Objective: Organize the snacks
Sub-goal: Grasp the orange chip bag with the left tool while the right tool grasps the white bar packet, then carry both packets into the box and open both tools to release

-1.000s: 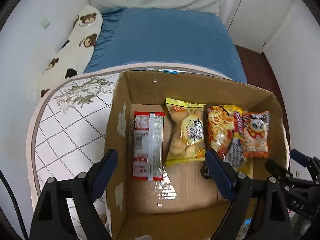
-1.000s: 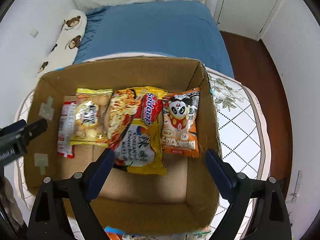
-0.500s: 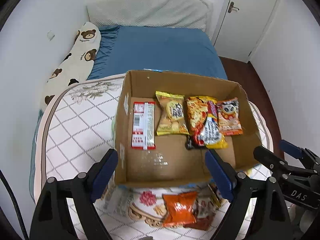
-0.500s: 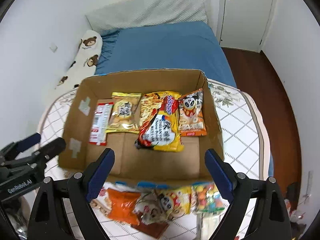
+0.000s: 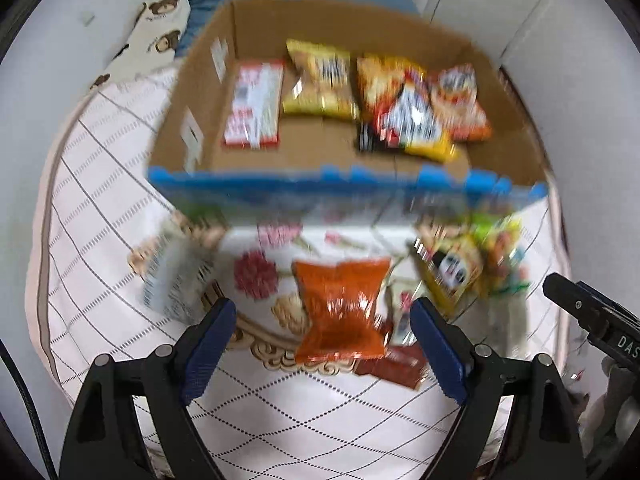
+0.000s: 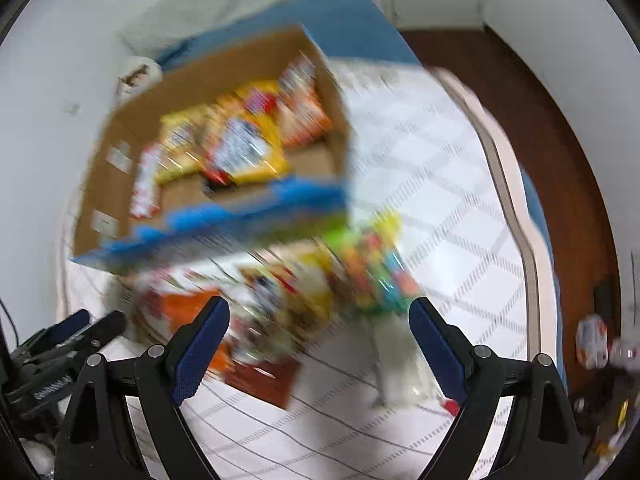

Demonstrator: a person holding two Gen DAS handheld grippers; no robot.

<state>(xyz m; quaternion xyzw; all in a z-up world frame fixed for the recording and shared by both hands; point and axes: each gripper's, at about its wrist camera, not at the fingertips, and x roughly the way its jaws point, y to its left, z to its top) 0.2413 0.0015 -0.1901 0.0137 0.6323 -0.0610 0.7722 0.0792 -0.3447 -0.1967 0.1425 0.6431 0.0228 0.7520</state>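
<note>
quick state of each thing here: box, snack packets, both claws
cardboard box: open-topped, upright on the quilt, partly filled
red-and-white packet: flat in the box, at its left
orange snack bag: lying outside the box, on the quilt
left claw: open, empty
right claw: open, empty

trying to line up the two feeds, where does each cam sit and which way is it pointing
Left wrist: rides the left gripper, looking steeply down past its two open blue-padded fingers at an orange snack bag on the quilted cover, cardboard box beyond; the right gripper's tip shows at the right edge.
Right wrist: rides the right gripper, fingers open, tilted down at blurred loose snacks; the left gripper's tip shows at the left edge.
Shared: box, orange bag, cover.
</note>
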